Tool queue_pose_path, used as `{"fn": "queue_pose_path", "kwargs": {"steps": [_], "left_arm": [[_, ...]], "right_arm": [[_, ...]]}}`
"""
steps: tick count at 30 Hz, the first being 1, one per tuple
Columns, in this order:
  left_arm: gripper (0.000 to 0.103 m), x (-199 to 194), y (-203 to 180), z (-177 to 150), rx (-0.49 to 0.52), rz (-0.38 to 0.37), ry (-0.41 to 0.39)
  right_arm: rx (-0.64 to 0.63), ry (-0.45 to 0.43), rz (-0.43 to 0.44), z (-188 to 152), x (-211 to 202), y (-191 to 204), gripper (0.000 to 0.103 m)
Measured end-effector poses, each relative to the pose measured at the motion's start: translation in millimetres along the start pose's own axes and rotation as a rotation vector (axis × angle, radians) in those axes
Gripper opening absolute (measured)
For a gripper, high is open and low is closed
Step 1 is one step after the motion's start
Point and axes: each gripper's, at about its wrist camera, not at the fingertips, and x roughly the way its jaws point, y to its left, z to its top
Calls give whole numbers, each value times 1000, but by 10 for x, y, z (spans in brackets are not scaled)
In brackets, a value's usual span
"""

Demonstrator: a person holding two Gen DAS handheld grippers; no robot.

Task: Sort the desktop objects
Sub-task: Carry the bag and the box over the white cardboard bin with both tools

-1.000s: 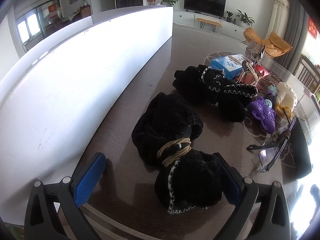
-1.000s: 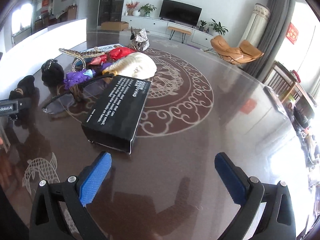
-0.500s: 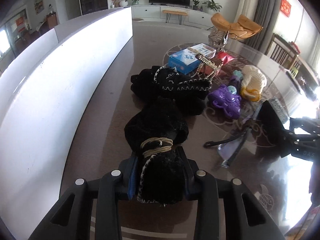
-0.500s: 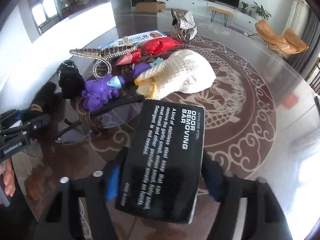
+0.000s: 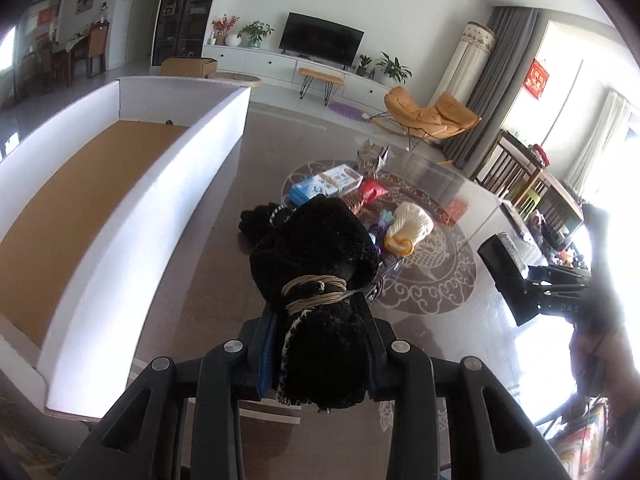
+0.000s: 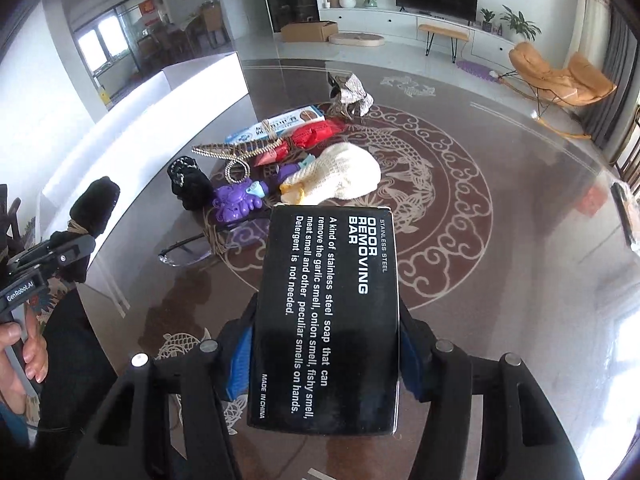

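My left gripper (image 5: 320, 344) is shut on a black fuzzy bundle tied with tan cord (image 5: 316, 264) and holds it lifted above the table. It also shows at the left of the right wrist view (image 6: 90, 210). My right gripper (image 6: 326, 348) is shut on a black box printed "ODOR REMOVING BAR" (image 6: 328, 312), lifted off the table; the box also shows at the right of the left wrist view (image 5: 506, 268). A white-walled box with a brown floor (image 5: 80, 184) stands at the left.
On the dark patterned table (image 6: 460, 240) lie a cream knit item (image 6: 340, 178), a purple toy (image 6: 236, 200), a second black fuzzy item (image 6: 190, 184), glasses (image 6: 192, 250), a red packet (image 6: 314, 134), a blue-white carton (image 6: 276, 124) and a beaded hanger (image 6: 240, 148).
Both grippers closed on their objects and lifted them: the left raised the black bundle, the right raised the black box. The white box's inside has come into view.
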Motion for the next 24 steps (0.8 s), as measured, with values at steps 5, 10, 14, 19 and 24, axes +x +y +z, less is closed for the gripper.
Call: {"fn": "queue_pose_path", "kwargs": {"steps": [5,10,14,19,24], "left_arm": [[34,-503,479,360,-42,68,-94],[33,-739,1129,662,-149,162,-133],[33,-751,1554,779,-220,216,-125],[34,-570,1963,768,-299,286,-66],[34,-244,2164,660,-356,329,10]], "right_arm": [[-96,-5,-19,472,-95,297,59],[-223,-37,7,1110,-118,979,59],[-321,-76,43,1610,-10,1720,59],[-363,-124,150,2064,235,2633,59],[-316,-134,261,2269,720,3299,59]]}}
